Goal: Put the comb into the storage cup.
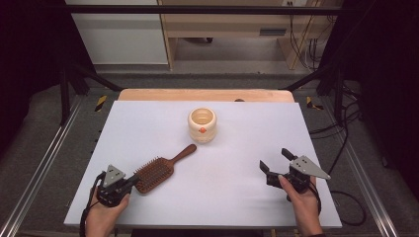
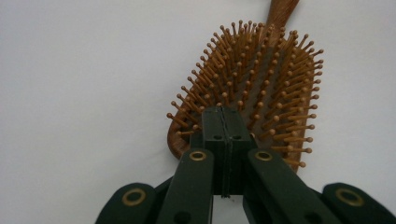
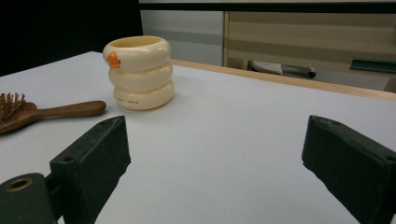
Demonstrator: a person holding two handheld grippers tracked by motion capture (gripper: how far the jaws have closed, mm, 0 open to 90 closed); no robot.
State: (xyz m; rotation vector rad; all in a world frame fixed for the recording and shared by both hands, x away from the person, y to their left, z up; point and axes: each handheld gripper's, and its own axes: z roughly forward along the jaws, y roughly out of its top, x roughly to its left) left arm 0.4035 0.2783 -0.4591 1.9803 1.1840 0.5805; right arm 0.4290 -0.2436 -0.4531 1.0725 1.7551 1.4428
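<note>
The wooden hairbrush (image 1: 159, 170) looks light and stiff; its bare handle, toward the cup (image 1: 202, 125), grips best. The left claw (image 2: 222, 122) is together beside its bristles, the right claw (image 3: 215, 154) apart.

The white table (image 1: 148, 123) lies bare between the two grippers and along its left and right edges, so a hand could pass there freely. A wooden hairbrush (image 1: 160, 170) lies bristles up just ahead of the left gripper (image 1: 129, 183), blocking its way forward. A cream cup (image 1: 202, 124) stands upright near the far middle, well apart from the right gripper (image 1: 276, 160), with bare table between them.
</note>
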